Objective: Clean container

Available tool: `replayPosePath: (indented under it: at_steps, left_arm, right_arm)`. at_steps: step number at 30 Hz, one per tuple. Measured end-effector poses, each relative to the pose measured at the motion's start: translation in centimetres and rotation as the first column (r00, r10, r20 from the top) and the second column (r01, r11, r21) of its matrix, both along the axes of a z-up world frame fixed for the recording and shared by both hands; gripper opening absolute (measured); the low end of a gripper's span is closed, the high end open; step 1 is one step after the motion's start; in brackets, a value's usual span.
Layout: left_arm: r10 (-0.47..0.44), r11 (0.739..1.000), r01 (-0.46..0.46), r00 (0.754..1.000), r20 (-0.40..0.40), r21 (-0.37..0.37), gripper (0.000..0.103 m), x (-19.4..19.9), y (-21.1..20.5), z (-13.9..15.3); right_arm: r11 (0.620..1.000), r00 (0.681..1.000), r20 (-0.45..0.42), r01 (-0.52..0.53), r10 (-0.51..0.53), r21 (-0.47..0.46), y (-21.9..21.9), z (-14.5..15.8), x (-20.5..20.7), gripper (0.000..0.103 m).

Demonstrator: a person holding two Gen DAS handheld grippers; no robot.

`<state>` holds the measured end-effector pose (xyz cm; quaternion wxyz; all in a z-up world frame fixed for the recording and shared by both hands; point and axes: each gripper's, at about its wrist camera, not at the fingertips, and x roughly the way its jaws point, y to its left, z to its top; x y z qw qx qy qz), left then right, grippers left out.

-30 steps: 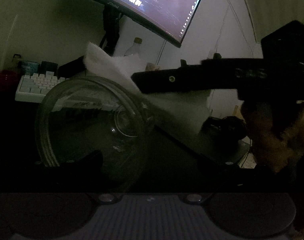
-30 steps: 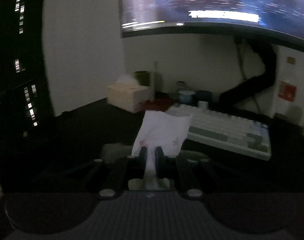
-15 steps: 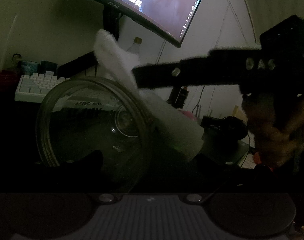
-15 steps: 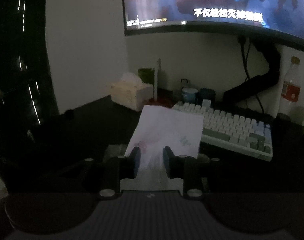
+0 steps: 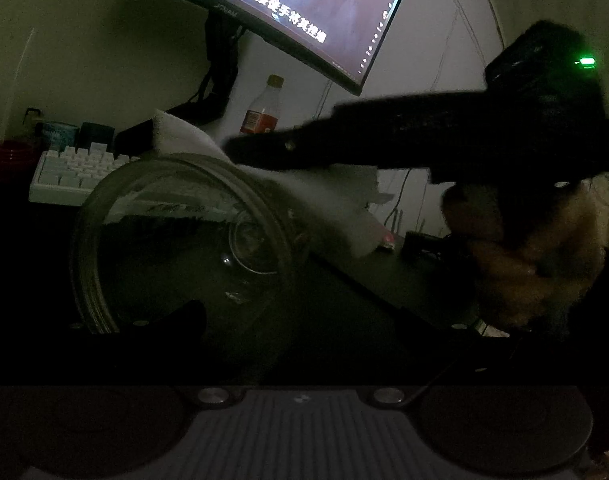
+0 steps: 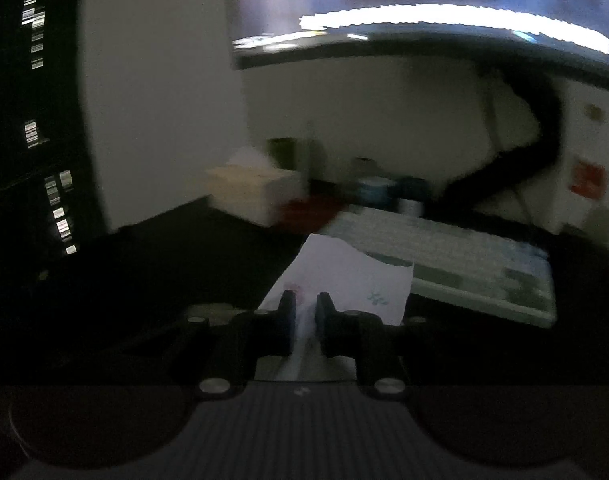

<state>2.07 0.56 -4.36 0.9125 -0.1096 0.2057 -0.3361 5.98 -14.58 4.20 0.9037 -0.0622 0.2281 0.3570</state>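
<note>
A clear glass container (image 5: 164, 240) hangs tilted above the dark desk, its round mouth turned toward the left wrist camera. My left gripper (image 5: 300, 316) has its jaws set wide around it, one dark finger (image 5: 176, 320) across the lower rim; the contact itself is lost in shadow. From the right comes my right gripper (image 5: 240, 150), carrying a white tissue (image 5: 328, 200) that lies over the container's upper right rim. In the right wrist view that gripper (image 6: 304, 304) has jaws closing, and the printed tissue (image 6: 344, 272) is pinched between them.
A white keyboard (image 5: 72, 168), a plastic bottle (image 5: 264, 112) and a large lit monitor (image 5: 304, 8) stand behind the container. A tissue box (image 6: 256, 192) sits at the back left of the desk. A person's hand (image 5: 544, 260) holds the right gripper.
The right jaws loosened on the tissue half a second ago and have narrowed again. The tissue swung up, then dropped back across the container's rim. The container has not moved.
</note>
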Motion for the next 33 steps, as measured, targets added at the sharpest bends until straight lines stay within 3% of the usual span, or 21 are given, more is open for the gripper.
replayPosePath:
  at_steps: [4, 6, 7, 8, 9, 11, 14, 18, 21, 25, 26, 30, 33]
  left_arm:
    - [0.012, 1.000, -0.013, 0.999, -0.048, -0.018, 0.099, 0.2, -0.1, 0.7]
    - [0.016, 1.000, -0.017, 0.998, -0.060, -0.025, 0.072, 0.1, -0.1, 1.1]
    - [0.012, 1.000, -0.013, 0.999, -0.036, -0.013, 0.064, -0.1, -0.4, 1.2]
    - [0.009, 1.000, -0.009, 1.000, -0.004, 0.002, 0.043, -0.4, -0.6, 1.2]
    - [0.012, 1.000, -0.012, 1.000, 0.028, 0.017, 0.032, -0.8, -0.8, 1.2]
    - [0.022, 0.999, -0.025, 0.997, 0.077, 0.031, 0.016, -1.3, -1.4, 1.1]
    - [-0.042, 0.995, 0.051, 0.994, 0.105, -0.086, 0.009, -1.7, -1.0, 1.2]
    - [-0.151, 0.952, 0.173, 0.983, 0.108, -0.251, 0.009, -1.7, 0.0, 1.7]
    - [-0.179, 0.936, 0.199, 0.979, 0.094, -0.292, 0.010, -1.0, 0.2, 1.3]
    - [-0.138, 0.948, 0.164, 0.984, 0.110, -0.272, 0.012, -0.9, 0.3, 1.5]
    - [-0.127, 0.954, 0.156, 0.984, 0.125, -0.255, 0.016, -1.0, 0.2, 1.6]
    - [-0.064, 0.980, 0.091, 0.986, 0.153, -0.175, 0.058, -1.7, 0.1, 1.6]
    - [-0.078, 0.979, 0.103, 0.986, 0.146, -0.175, 0.065, -1.4, 0.2, 1.4]
  right_arm:
    - [0.997, 0.997, -0.080, -0.012, 0.018, 0.081, -1.1, 0.2, -0.3, 0.013]
    - [0.996, 0.997, -0.066, 0.049, -0.044, 0.070, -2.2, 0.1, 0.0, 0.012]
    - [0.995, 0.996, -0.052, 0.080, -0.076, 0.065, -2.8, 0.1, 0.0, 0.011]
    - [0.993, 0.995, -0.047, 0.095, -0.092, 0.071, -3.4, 0.2, 0.0, 0.011]
    - [0.991, 0.995, -0.050, 0.096, -0.092, 0.091, -4.0, 0.3, -0.1, 0.011]
    - [0.987, 0.995, -0.049, 0.093, -0.087, 0.131, -5.2, 0.6, -0.5, 0.011]
    - [0.983, 0.996, -0.031, 0.090, -0.086, 0.159, -6.3, 0.7, -1.3, 0.011]
    - [0.983, 0.997, -0.044, 0.068, -0.062, 0.170, -7.0, 0.3, -2.1, 0.011]
    - [0.986, 0.998, -0.054, 0.049, -0.040, 0.160, -7.0, -0.3, -2.7, 0.011]
    - [0.985, 0.997, -0.063, 0.057, -0.047, 0.161, -7.3, -0.8, -2.8, 0.011]
    - [0.984, 0.996, -0.068, 0.063, -0.052, 0.167, -7.5, -0.9, -2.8, 0.011]
    - [0.981, 0.995, -0.077, 0.075, -0.062, 0.180, -7.9, -1.3, -3.0, 0.011]
    - [0.979, 0.995, -0.058, 0.089, -0.079, 0.185, -8.2, -1.8, -3.7, 0.011]
